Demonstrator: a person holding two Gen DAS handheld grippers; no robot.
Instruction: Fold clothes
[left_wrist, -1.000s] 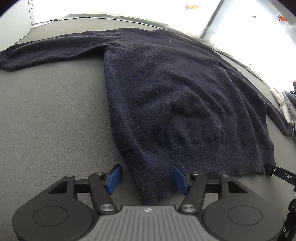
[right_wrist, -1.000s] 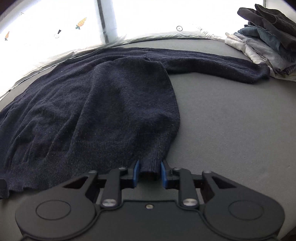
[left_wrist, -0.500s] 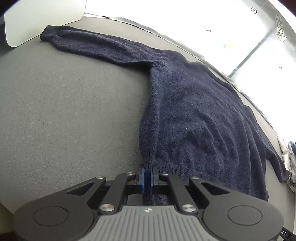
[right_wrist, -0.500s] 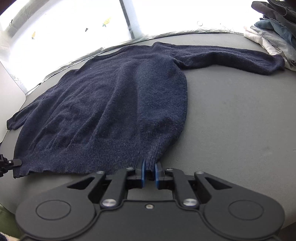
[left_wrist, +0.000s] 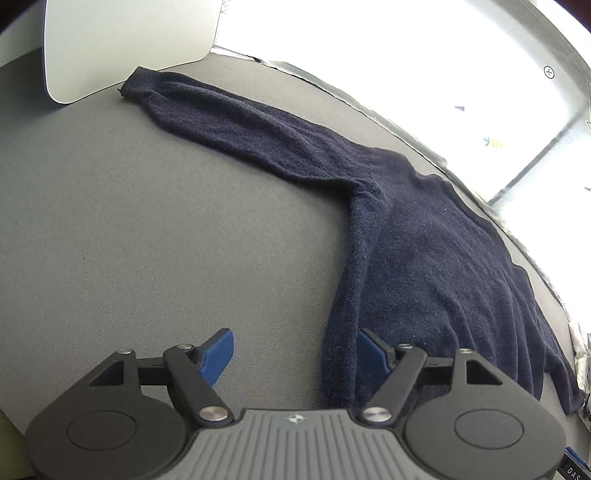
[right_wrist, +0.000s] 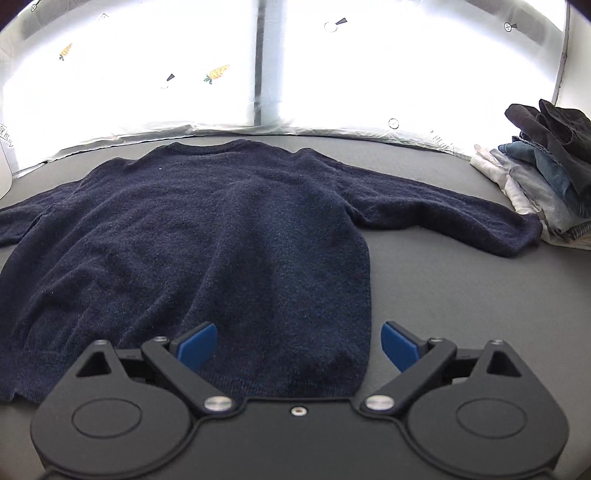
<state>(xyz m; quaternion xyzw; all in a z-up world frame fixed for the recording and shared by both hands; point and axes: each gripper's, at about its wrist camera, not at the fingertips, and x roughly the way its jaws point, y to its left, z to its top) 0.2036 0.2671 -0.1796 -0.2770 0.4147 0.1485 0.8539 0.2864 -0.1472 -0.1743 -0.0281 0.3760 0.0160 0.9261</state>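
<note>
On the grey worktop (right_wrist: 461, 314) I see the navy sweater (right_wrist: 221, 236) lying flat; both grippers' fingers (left_wrist: 218, 354), clamped on its hem half a second ago, are opening, free of cloth.

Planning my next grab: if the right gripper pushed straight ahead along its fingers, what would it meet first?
Most likely the navy sweater: its hem corner lies between the opening jaws of the right gripper, ungripped, with grey tabletop beneath. Depth is uncertain.
</note>
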